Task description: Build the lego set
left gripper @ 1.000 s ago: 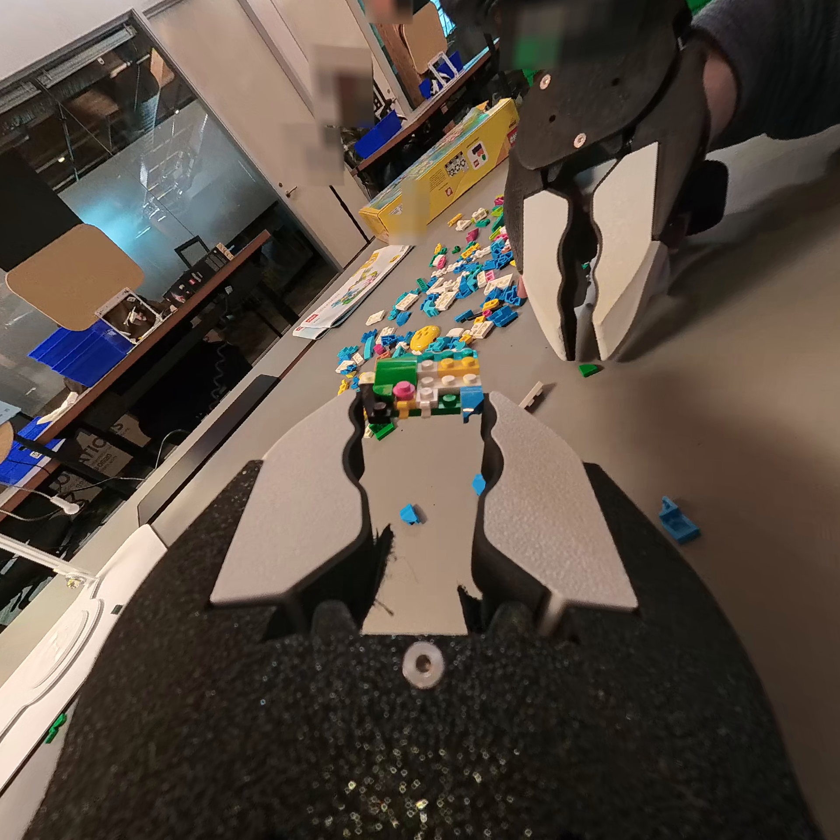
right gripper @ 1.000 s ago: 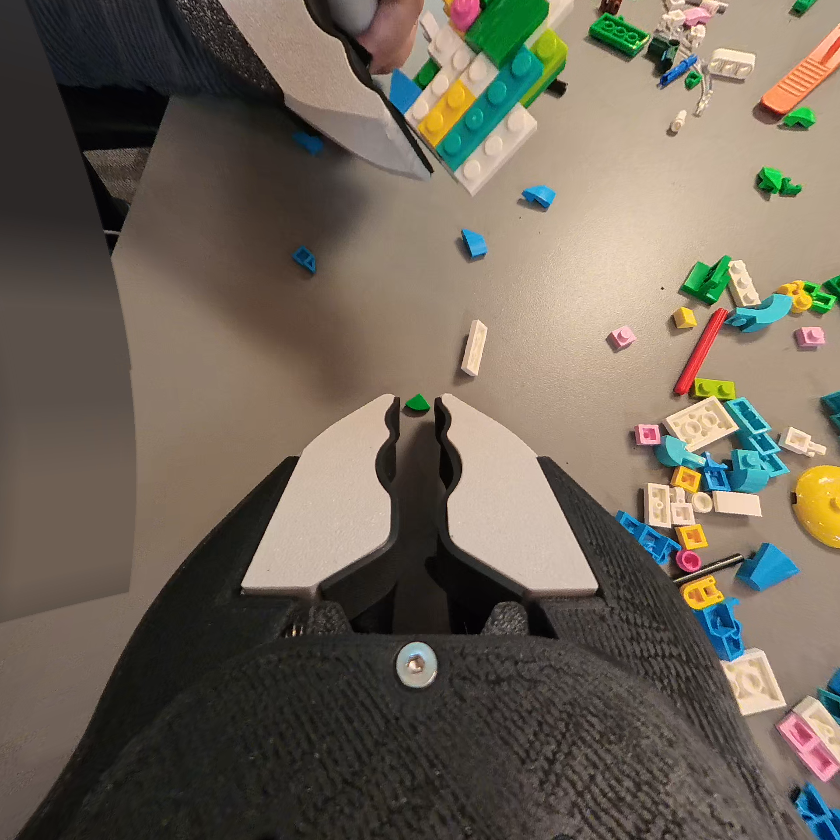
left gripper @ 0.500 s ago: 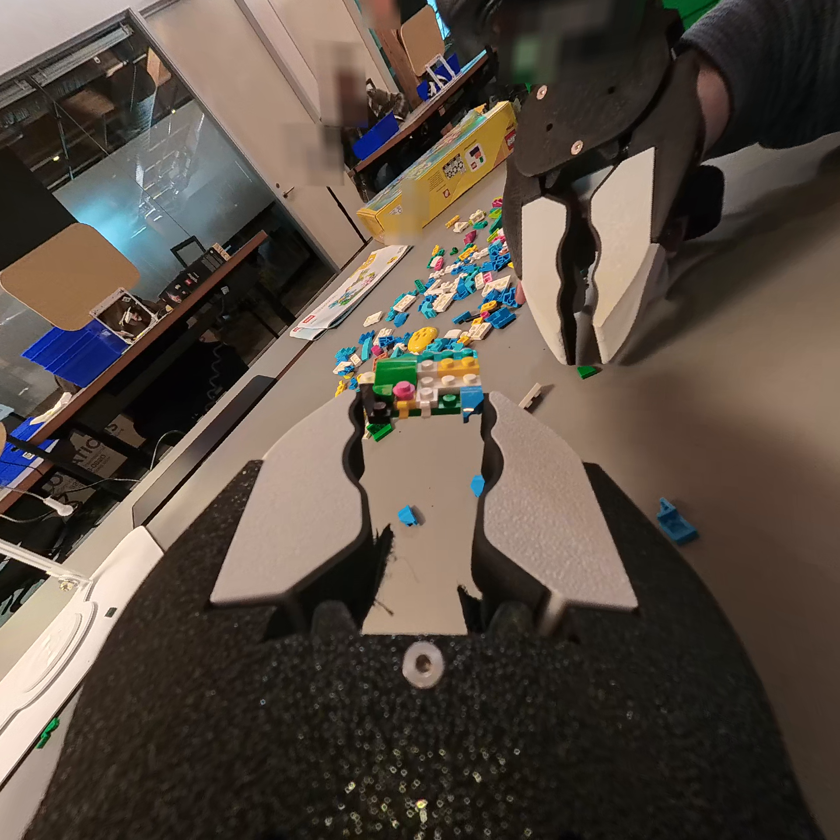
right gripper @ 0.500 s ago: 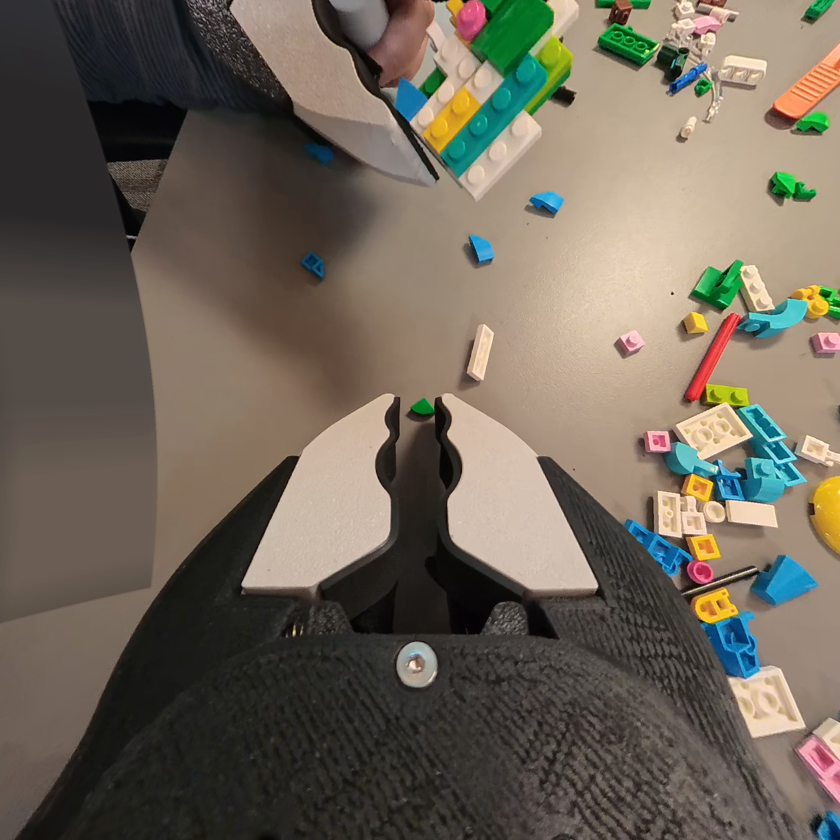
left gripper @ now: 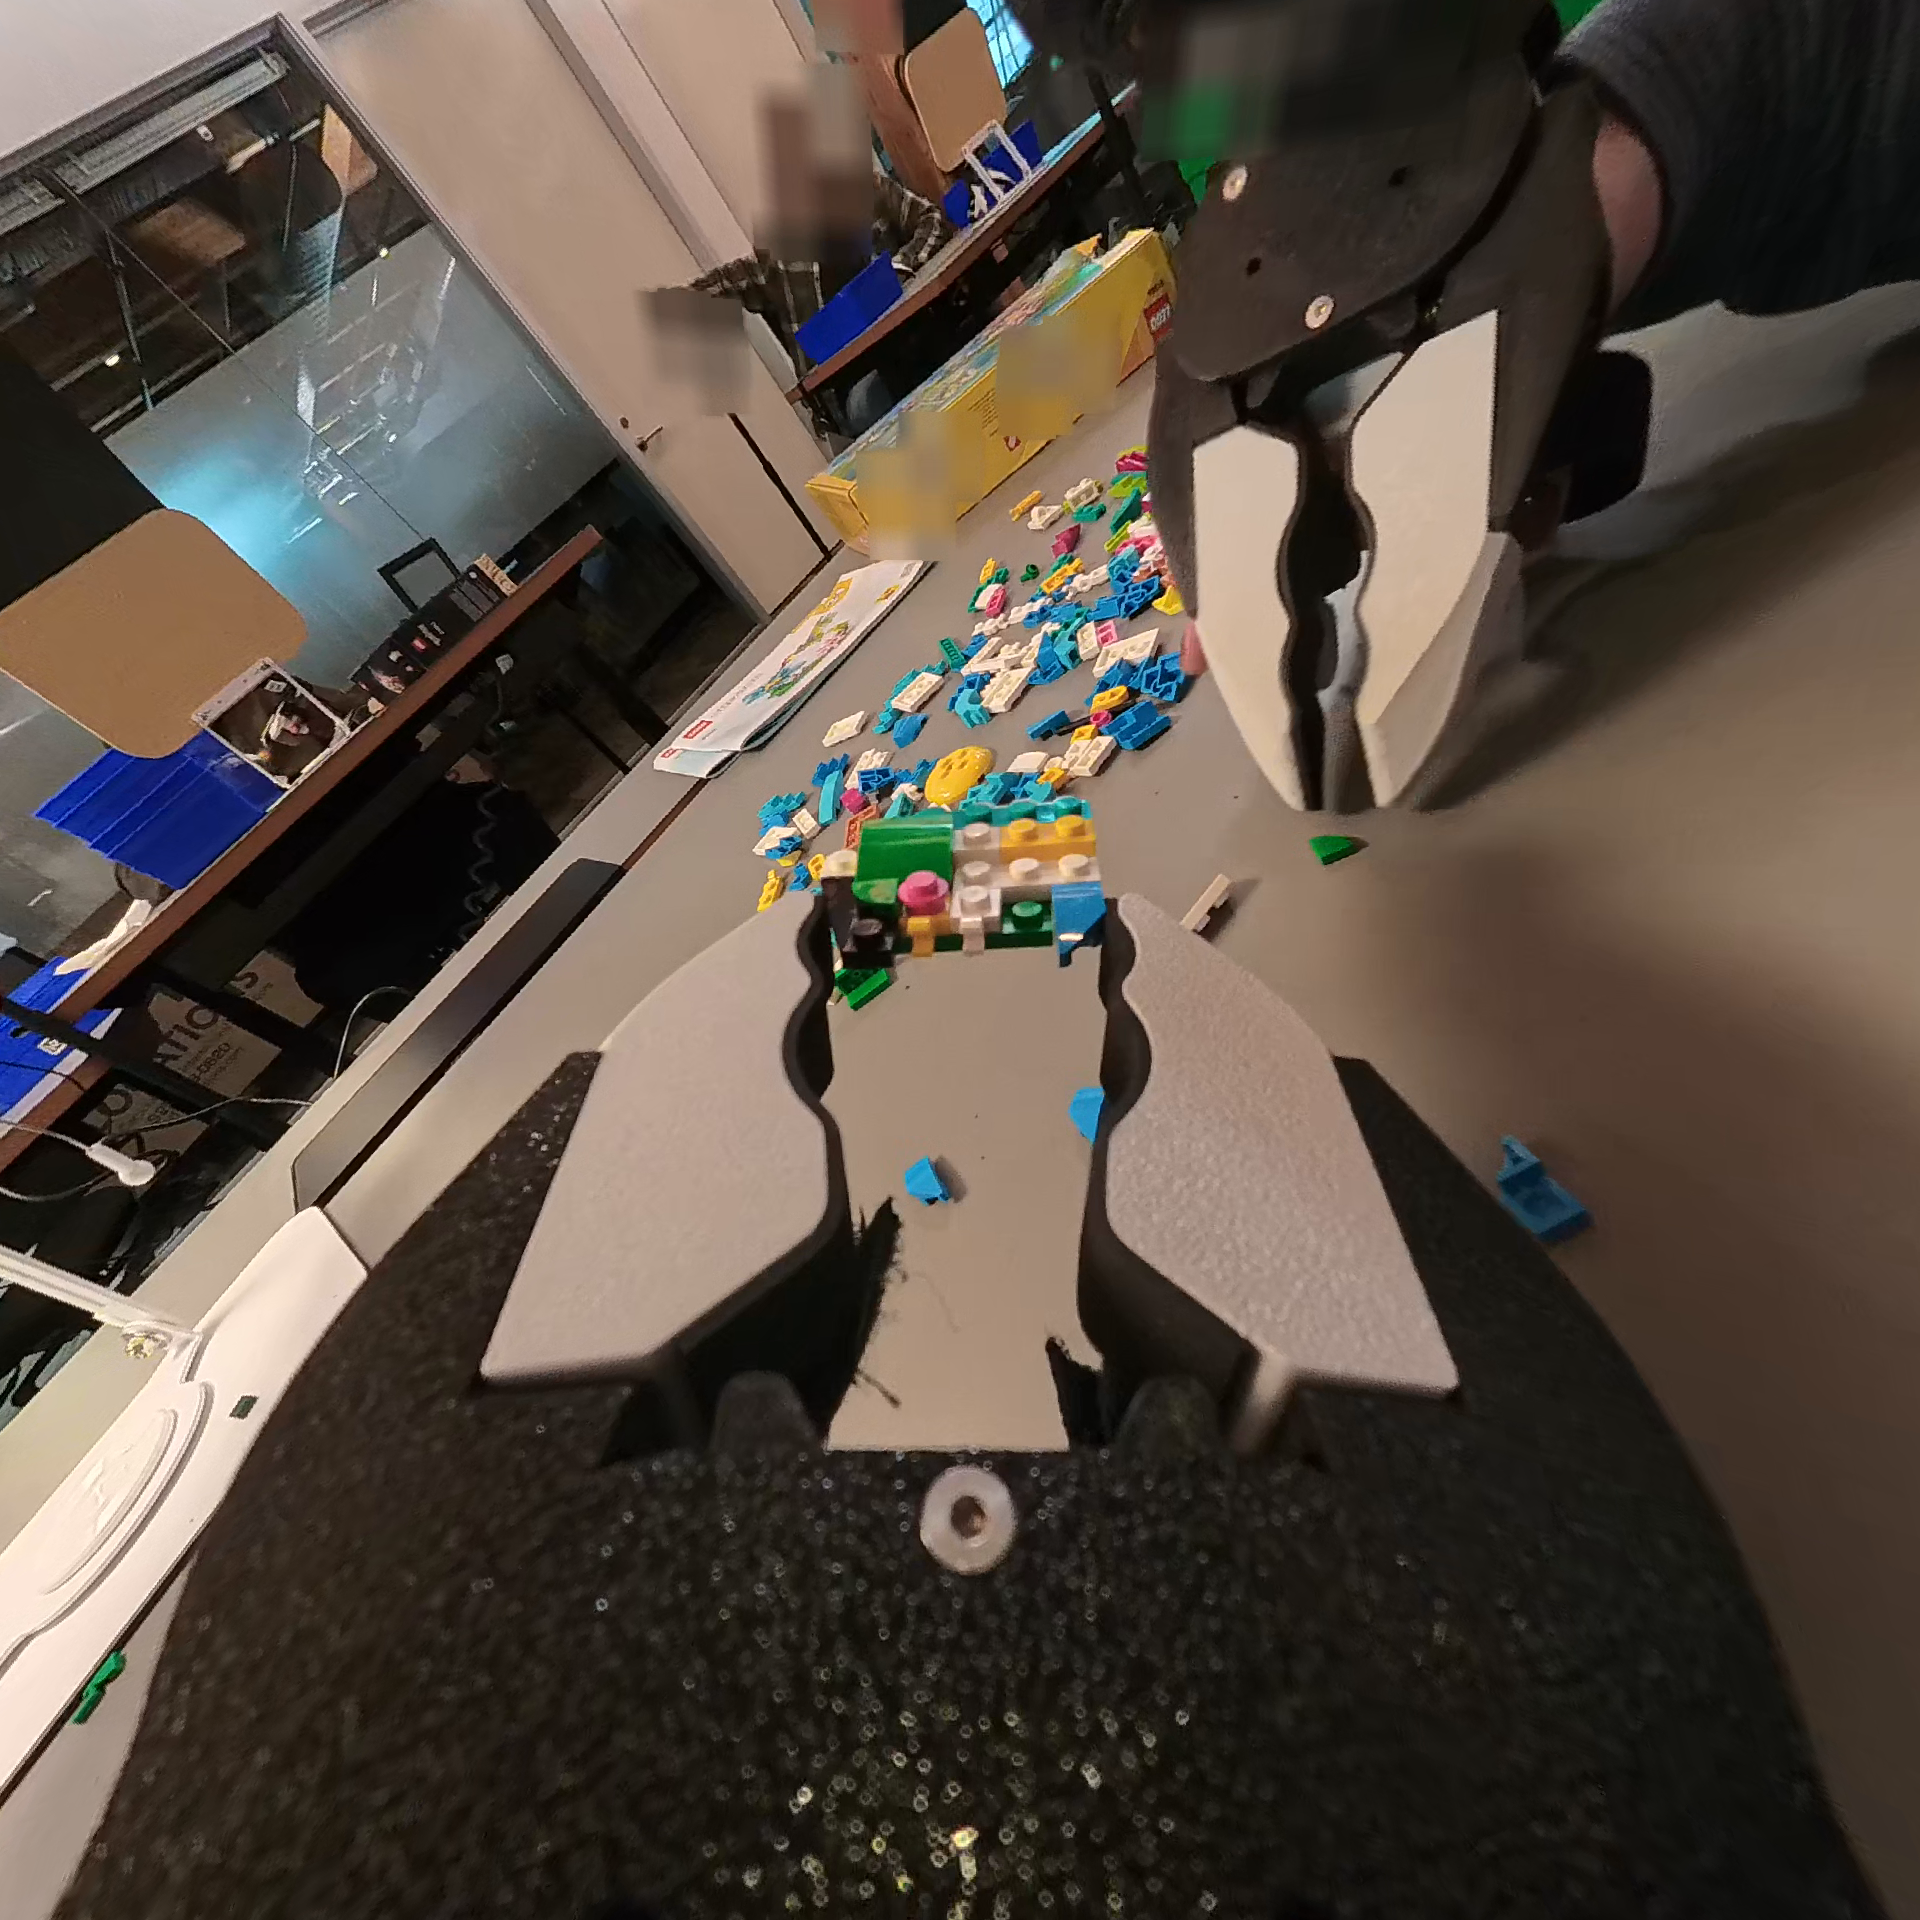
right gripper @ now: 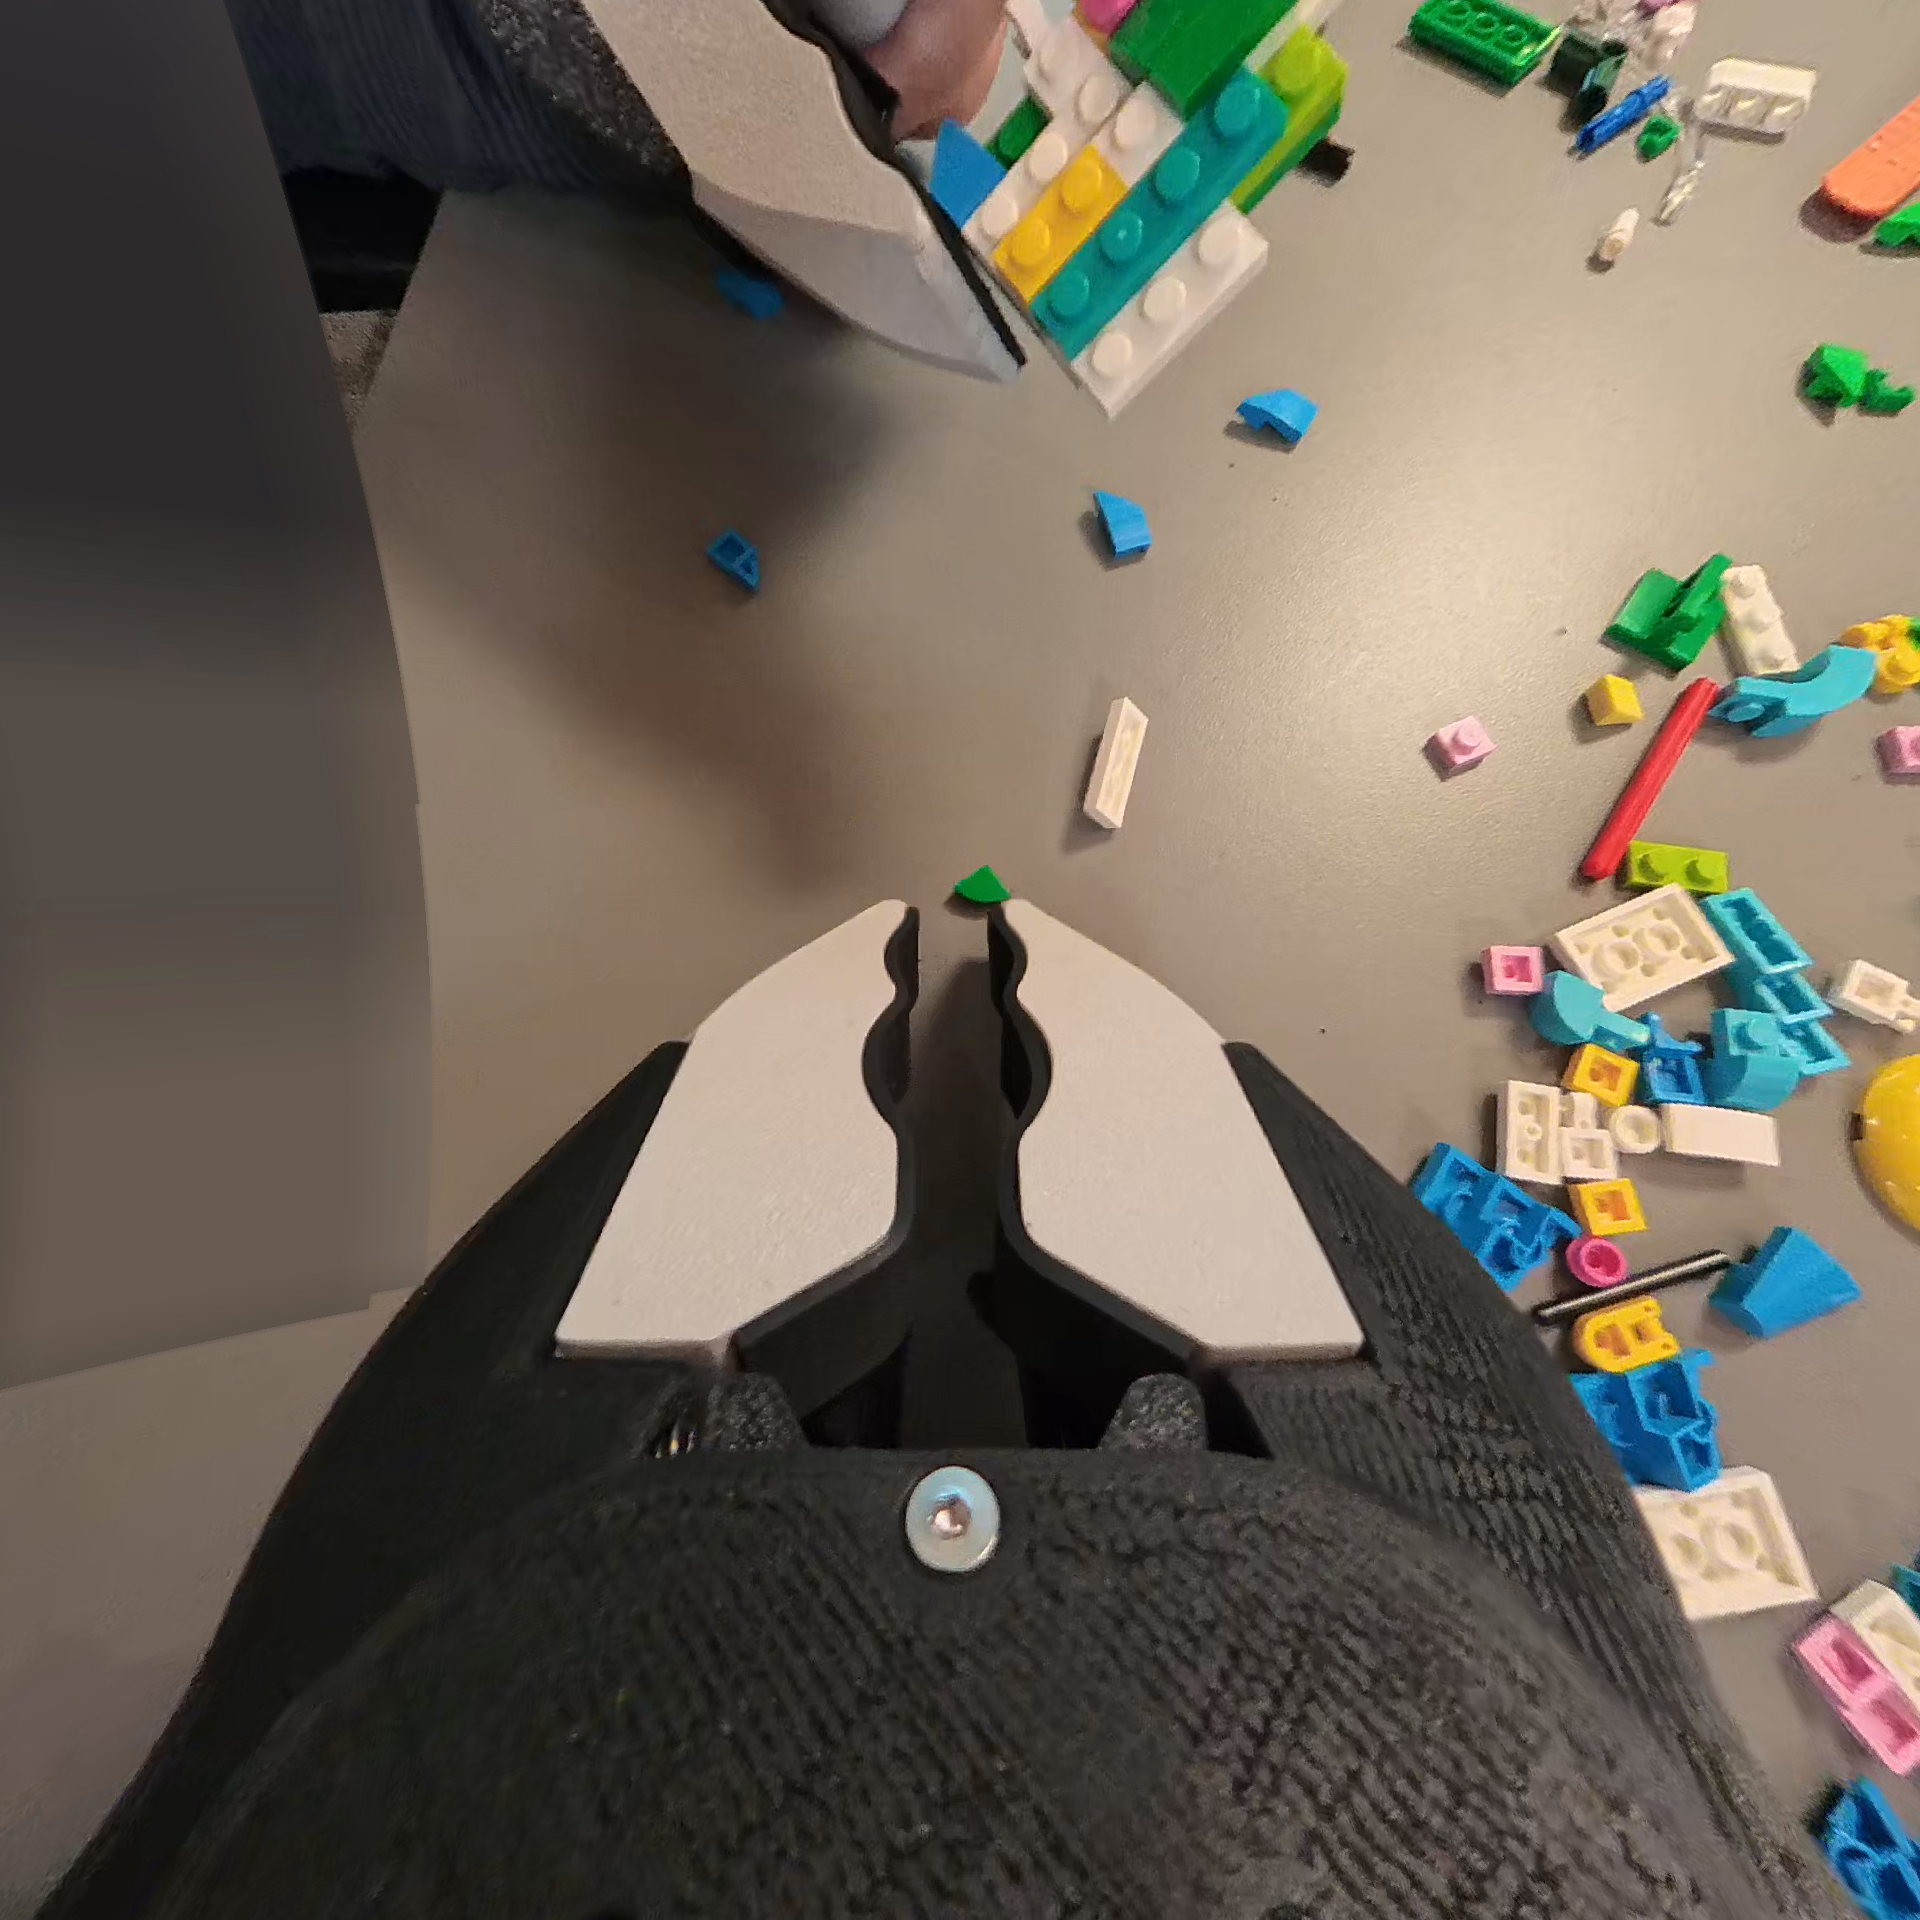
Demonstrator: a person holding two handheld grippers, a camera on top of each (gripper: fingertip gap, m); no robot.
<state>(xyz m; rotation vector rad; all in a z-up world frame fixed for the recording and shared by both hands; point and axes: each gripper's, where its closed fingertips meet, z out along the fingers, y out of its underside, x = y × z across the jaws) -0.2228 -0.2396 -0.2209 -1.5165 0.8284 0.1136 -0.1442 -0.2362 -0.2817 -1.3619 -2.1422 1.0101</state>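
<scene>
My left gripper [left gripper: 966,920] is shut on the multicoloured lego build [left gripper: 977,868], holding it by its sides low over the grey table [left gripper: 1558,987]. The build also shows at the top of the right wrist view [right gripper: 1143,197], with one left finger [right gripper: 831,229] against it. My right gripper [right gripper: 951,914] is empty, its jaws only a narrow gap apart, tips pointing down at the table. A tiny green piece [right gripper: 980,886] lies on the table just beyond those tips. In the left wrist view the right gripper [left gripper: 1333,800] stands just above that green piece [left gripper: 1333,849].
Loose bricks are spread at the right [right gripper: 1662,1039]. A white tile [right gripper: 1117,764] and small blue pieces [right gripper: 1122,523] lie between the grippers. A yellow box [left gripper: 1132,281] and a booklet [left gripper: 800,665] are at the far end. An orange separator [right gripper: 1870,177] is top right. The white tile [right gripper: 1117,764] sits 4 cm or so from the ends of my right fingers.
The right gripper's jaws have narrowed slightly and its tips have drawn a little back from the green piece. The left gripper still holds the build in about the same place.
</scene>
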